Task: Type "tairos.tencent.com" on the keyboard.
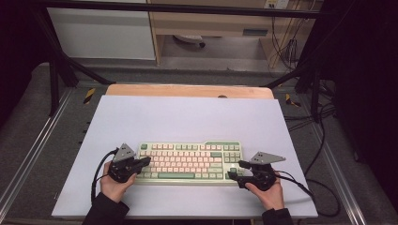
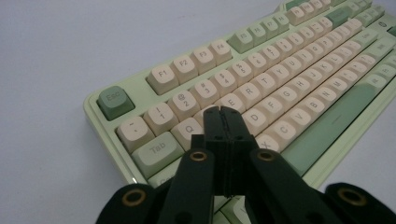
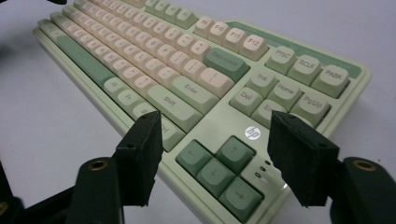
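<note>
keyboard [image 1: 190,161]: smooth matt plastic | table sheet [image 1: 187,117]: matt, smooth | table edge [image 1: 187,90]: wood

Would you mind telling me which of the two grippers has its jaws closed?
The left gripper, poised over the keyboard's Q-W keys, has jaws pressed together. The right gripper is spread wide above the arrow keys.

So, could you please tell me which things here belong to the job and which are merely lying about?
In play:
- keyboard
- left gripper, shut, over the letter keys
- right gripper, open, over the arrow keys

Lying about:
- white mat
- floor cables
</note>
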The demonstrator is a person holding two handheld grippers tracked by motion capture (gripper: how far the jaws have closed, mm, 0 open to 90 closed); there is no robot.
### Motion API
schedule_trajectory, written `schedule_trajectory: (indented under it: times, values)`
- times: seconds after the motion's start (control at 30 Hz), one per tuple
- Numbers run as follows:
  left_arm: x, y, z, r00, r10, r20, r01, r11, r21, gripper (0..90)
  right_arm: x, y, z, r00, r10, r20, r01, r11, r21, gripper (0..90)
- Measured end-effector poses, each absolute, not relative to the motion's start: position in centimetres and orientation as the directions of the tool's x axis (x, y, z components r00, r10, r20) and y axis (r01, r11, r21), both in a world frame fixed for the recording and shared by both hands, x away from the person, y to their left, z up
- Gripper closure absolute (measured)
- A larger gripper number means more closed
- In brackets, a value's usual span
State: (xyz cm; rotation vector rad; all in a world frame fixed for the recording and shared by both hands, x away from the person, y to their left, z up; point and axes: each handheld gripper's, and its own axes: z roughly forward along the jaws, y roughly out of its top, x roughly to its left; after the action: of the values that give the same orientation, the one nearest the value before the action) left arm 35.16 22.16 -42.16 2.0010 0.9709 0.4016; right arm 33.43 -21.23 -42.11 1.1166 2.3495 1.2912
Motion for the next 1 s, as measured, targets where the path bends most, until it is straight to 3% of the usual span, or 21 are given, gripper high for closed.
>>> schedule_trajectory:
  times: [0.47, 1.0]
  values:
    - [35.2, 22.2, -42.2, 0.648, 0.758, -0.078, 0.486, -0.333, 0.808, 89.9, 33.6, -18.1, -41.8, -0.703, 0.693, 0.159, 0.515, 0.342, 0.786, 65.0]
    - [35.3, 22.2, -42.3, 0.651, 0.755, -0.082, 0.487, -0.332, 0.808, 89.9, 34.7, -15.2, -41.4, -0.72, 0.668, 0.191, 0.519, 0.335, 0.786, 83.3]
